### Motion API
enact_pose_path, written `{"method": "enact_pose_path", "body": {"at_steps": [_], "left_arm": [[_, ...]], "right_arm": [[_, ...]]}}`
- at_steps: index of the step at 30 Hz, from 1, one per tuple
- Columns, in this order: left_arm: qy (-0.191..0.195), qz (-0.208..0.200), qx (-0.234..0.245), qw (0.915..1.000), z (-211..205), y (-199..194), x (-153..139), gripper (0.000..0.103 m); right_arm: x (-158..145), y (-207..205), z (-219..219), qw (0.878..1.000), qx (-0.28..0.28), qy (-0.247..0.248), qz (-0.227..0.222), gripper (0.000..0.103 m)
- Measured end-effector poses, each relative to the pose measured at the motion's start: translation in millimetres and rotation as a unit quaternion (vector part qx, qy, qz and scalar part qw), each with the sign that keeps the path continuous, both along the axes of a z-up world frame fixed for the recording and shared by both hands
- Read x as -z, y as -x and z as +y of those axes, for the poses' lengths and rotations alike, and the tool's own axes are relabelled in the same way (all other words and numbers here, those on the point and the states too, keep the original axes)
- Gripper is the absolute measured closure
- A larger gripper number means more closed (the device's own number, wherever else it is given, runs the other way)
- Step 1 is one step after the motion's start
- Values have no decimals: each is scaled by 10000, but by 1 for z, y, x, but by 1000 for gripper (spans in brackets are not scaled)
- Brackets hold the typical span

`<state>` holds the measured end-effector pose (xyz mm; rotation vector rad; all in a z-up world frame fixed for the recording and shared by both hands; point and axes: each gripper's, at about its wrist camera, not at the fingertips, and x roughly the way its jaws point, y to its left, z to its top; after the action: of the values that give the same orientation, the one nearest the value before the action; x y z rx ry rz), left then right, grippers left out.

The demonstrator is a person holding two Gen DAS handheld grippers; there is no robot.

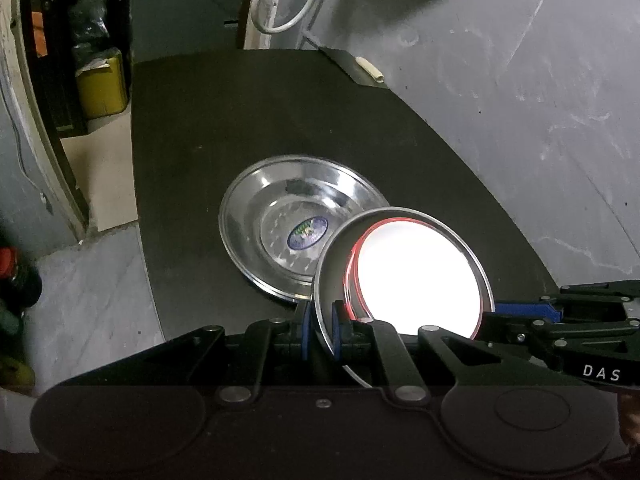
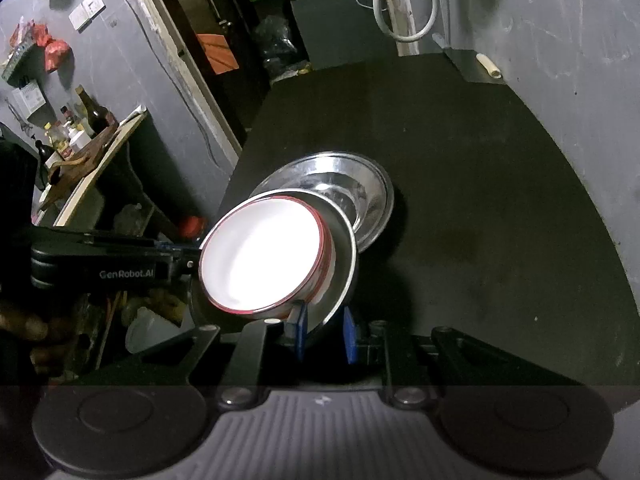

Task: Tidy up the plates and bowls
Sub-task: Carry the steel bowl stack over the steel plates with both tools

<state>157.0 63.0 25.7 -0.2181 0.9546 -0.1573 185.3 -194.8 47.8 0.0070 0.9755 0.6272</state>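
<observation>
Plates first: a wide steel plate (image 1: 280,216) lies flat on the matte black table (image 1: 240,120), round, shiny and shallow, with an oval sticker (image 1: 308,233) at its centre. Near it, partly over its near-right rim, a smaller steel plate (image 1: 332,248) is held tilted; a white bowl (image 1: 416,280) with a thin red rim sits inside it, glossy and overexposed.

The left gripper (image 1: 322,330) pinches the smaller plate's near-left rim between its blue pads, jaws almost closed. In its view the right gripper (image 1: 520,312) reaches in level from the right.

The right gripper's blue pads (image 2: 350,336) straddle the same plate's edge, narrowly apart; whether they grip is unclear. Only this view shows a shelf of bottles (image 2: 76,128) at far left.
</observation>
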Motion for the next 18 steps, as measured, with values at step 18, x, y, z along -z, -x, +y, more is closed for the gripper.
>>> {"method": "enact_pose_path", "body": {"at_steps": [18], "left_arm": [[14,-43,-308,9995,10,-29,4,94]], "right_arm": [[-2,-38,15,9994,-327,66,-51,81]]}}
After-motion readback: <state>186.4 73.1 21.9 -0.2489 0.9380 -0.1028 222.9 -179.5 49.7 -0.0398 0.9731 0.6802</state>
